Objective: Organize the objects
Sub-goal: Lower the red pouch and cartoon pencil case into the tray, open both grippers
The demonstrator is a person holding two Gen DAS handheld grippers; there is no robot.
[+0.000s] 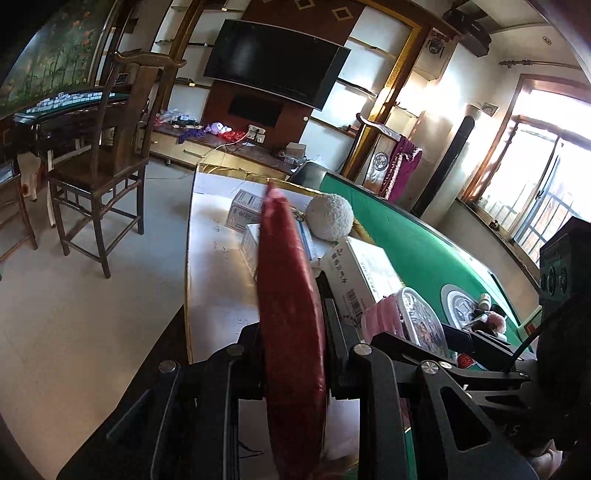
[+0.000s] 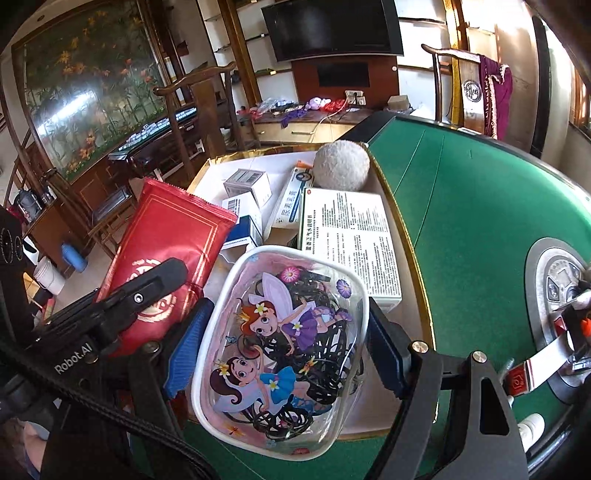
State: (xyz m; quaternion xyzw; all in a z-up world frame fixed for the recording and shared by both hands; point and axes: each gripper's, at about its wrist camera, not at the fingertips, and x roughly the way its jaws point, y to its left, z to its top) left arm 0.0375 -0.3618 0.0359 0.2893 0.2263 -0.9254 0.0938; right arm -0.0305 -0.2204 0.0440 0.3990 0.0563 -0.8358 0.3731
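Now left gripper (image 1: 291,354) pinches glossy red packet (image 1: 288,295); right gripper (image 2: 280,354) clamps clear pouch (image 2: 280,354) (cartoon fairies).

– Where does the light come from?
– From the big bright window with bars (image 1: 532,192). It glares white there.
– Is it sharp?
– Mostly. Edges bend round, corners go dark, and the shiny black television screen (image 2: 332,29) reflects a little.

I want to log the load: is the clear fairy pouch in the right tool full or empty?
Not empty. Through the clear fairy pouch dark looped items show, filling its right and lower parts. The right tool grips its sides.
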